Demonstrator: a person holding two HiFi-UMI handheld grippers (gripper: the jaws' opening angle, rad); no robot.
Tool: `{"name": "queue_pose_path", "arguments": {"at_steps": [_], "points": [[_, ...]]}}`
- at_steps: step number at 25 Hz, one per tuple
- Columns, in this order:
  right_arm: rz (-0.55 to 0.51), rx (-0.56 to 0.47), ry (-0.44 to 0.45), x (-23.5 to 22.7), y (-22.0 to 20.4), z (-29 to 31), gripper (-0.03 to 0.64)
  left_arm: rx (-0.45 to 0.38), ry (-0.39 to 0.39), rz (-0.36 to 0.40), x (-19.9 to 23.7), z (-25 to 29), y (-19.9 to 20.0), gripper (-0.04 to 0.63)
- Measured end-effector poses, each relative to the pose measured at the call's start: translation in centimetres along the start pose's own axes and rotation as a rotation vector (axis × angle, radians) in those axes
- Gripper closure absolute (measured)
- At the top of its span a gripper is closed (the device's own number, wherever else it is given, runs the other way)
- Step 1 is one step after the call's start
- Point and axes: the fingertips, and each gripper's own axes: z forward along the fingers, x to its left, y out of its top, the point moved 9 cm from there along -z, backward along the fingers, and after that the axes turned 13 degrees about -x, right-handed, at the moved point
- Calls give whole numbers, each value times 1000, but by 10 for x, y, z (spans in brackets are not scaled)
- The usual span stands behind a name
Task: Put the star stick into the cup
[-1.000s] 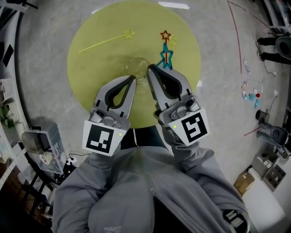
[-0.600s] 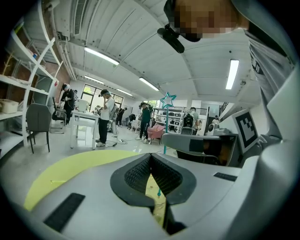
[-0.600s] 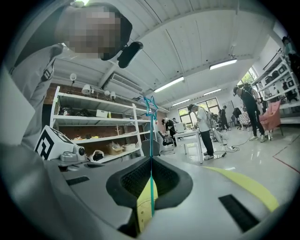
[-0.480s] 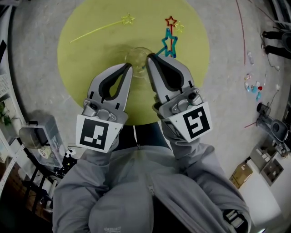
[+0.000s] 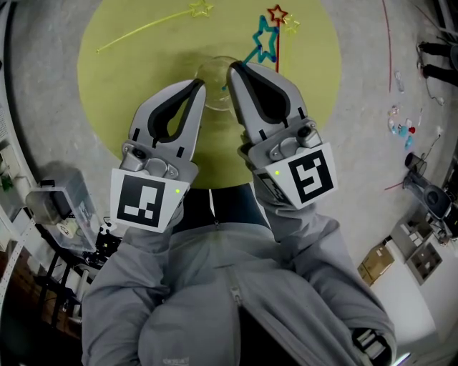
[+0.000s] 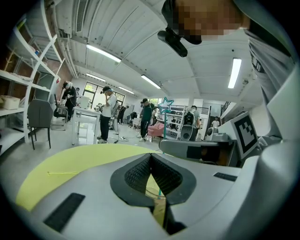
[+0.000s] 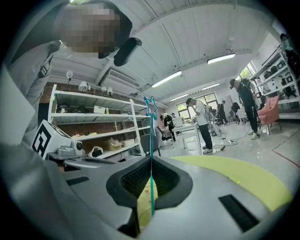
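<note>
Nearest, at the bottom of the head view, the person's grey sleeves (image 5: 215, 286) led up to both tools over the round yellow-green table (image 5: 107, 86). At centre left, the left gripper (image 5: 197, 84) had its jaws pressed together at the tips with nothing between them – its own view showed only table through the gap behind the tips. Just to its right, the right gripper (image 5: 232, 68) was clamped on the thin shaft of the blue star stick (image 5: 266, 43); in the right gripper view the stick (image 7: 151, 187) ran straight up between the closed pads to its star.

Between the two sets of tips stood the clear cup (image 5: 212, 73), close beside both. The stick's lower end lay at the cup's right rim – whether it had entered the cup I could not tell. Its star leaned off toward the upper right.

Farther up the frame, a red star stick (image 5: 278, 14) lay near the blue star, and a yellow star stick (image 5: 143, 27) lay well apart at the upper left.
</note>
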Motion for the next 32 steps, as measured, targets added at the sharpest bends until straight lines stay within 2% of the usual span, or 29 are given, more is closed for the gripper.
{"name": "queue_pose_path", "arguments": {"at_steps": [5, 20, 27, 32], "points": [[39, 10, 9, -1, -9, -1, 581, 1, 3, -1, 0, 2, -5, 578], [37, 74, 6, 4, -18, -7, 581, 6, 2, -12, -10, -6, -10, 578], [26, 76, -12, 9, -16, -9, 580, 3, -2, -7, -13, -9, -9, 578], [-1, 137, -59, 10, -19, -15, 580, 6, -4, -5, -15, -13, -10, 578]]}}
